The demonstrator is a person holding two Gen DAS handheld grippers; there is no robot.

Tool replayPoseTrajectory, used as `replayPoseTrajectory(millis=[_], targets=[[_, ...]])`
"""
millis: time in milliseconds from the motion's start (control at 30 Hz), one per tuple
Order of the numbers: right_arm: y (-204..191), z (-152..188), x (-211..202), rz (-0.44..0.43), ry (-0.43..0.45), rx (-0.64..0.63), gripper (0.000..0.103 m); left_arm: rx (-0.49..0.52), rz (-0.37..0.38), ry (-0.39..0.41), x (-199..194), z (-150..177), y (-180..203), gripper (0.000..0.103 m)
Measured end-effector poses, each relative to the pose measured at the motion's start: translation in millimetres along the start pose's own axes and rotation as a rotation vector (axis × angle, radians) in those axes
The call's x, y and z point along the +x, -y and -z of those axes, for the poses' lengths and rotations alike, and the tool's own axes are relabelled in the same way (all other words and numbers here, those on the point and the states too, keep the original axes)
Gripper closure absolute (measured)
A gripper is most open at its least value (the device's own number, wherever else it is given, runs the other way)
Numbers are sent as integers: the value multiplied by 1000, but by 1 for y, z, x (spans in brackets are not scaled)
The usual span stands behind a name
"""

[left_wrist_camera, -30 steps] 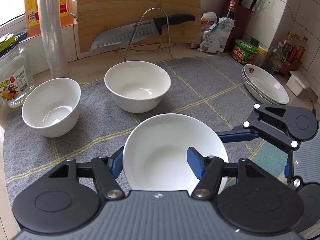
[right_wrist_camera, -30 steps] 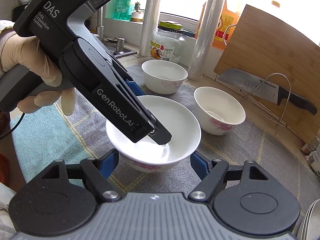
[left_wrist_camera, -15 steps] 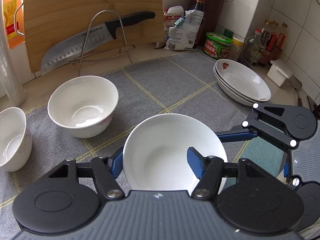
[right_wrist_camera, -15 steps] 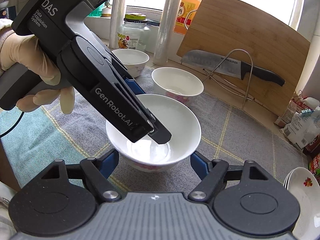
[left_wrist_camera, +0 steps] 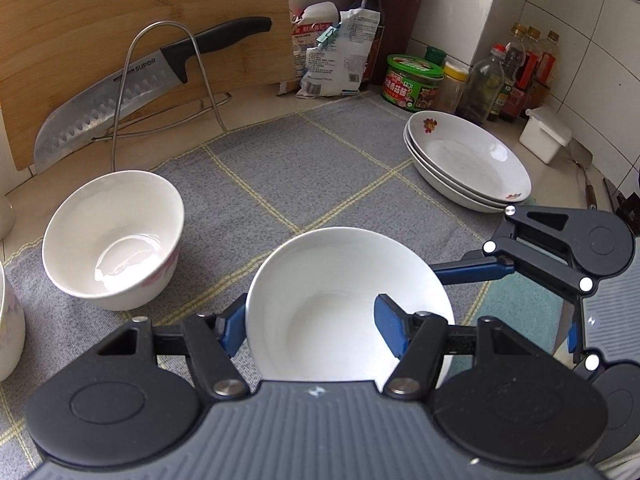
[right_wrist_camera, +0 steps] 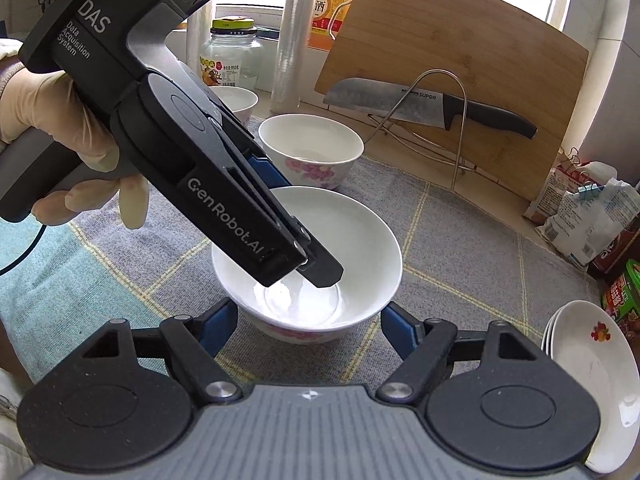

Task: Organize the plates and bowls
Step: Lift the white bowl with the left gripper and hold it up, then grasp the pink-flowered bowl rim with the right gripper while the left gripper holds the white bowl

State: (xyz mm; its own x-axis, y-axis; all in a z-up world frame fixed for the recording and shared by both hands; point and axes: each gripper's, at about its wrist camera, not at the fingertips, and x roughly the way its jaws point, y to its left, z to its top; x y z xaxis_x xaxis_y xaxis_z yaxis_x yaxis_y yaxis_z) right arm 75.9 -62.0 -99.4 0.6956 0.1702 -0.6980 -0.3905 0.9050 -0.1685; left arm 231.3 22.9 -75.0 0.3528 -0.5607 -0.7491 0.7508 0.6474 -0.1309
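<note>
Right now the white bowl [left_wrist_camera: 320, 304] sits clamped in the left gripper [left_wrist_camera: 312, 322], whose blue fingers [left_wrist_camera: 390, 330] pinch the near-left wall of the rim, one outside and one inside the bowl. From the right wrist view the same bowl [right_wrist_camera: 352, 248] lies straight ahead of the right gripper [right_wrist_camera: 308, 326], whose jaws stand wide apart on either side of the bowl's base without touching it; whether the bowl rests on the grey checked cloth [left_wrist_camera: 288, 168] or is held just above it cannot be told. A gloved hand [right_wrist_camera: 60, 132] holds the left gripper's handle. Ahead and to the left of the left gripper a second bowl [left_wrist_camera: 112, 240] stands on the cloth, and a third one shows only as a sliver at the far left edge. Ahead and to the right lies a stack of shallow plates [left_wrist_camera: 468, 164], well apart from the held bowl. Beyond the cloth a cutting board [left_wrist_camera: 120, 20] leans against the wall with a knife [left_wrist_camera: 132, 88] and a wire rack [left_wrist_camera: 168, 92] in front of it, and jars and bottles [left_wrist_camera: 500, 76] crowd the corner. Compared with half a second ago, the left gripper's view has swung further right: the plates have moved closer to the centre, the second bowl has slid toward the left edge, and the grip on the bowl is unchanged.
</note>
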Motion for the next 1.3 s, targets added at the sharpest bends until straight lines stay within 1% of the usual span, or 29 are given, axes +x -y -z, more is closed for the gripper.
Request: replayPoseTrajectory(millis=[400, 467, 533, 567, 600, 633, 667, 733, 800, 900, 967, 1100, 1233, 1300], targets=[[4, 3, 8, -17, -20, 21, 21, -13, 9, -19, 11, 0, -3, 37], [5, 3, 9, -20, -20, 25, 21, -13, 12, -17, 12, 0, -2, 35], [6, 2, 10, -22, -22, 25, 20, -9, 19, -14, 12, 0, -1, 28], [6, 2, 10, -28, -19, 27, 18, -3, 23, -9, 12, 0, 0, 26], [6, 2, 9, -31, -10, 29, 10, 7, 27, 0, 12, 1, 2, 21], [6, 2, 8, -28, 3, 28, 4, 15, 26, 9, 11, 1, 3, 17], [6, 1, 4, -29, 25, 25, 0, 26, 23, 17, 10, 0, 5, 16], [7, -1, 2, -44, 33, 27, 0, 48, 7, 35, 7, 0, 9, 14], [7, -2, 2, -39, 32, 26, 0, 66, -13, 60, 2, 0, 11, 11], [9, -3, 0, -39, 32, 26, 0, 69, -33, 96, -8, 1, 11, 9], [8, -2, -4, -42, 33, 29, 0, 52, -48, 114, -16, 2, 8, 8], [11, -3, -12, -40, 41, 29, 0, 13, -110, 151, -29, 10, 2, 6], [17, -7, -14, -42, 34, 41, 0, -47, -198, 204, -42, 22, -8, 5], [20, -9, -14, -42, 23, 43, 0, -75, -229, 206, -45, 27, -17, 5]])
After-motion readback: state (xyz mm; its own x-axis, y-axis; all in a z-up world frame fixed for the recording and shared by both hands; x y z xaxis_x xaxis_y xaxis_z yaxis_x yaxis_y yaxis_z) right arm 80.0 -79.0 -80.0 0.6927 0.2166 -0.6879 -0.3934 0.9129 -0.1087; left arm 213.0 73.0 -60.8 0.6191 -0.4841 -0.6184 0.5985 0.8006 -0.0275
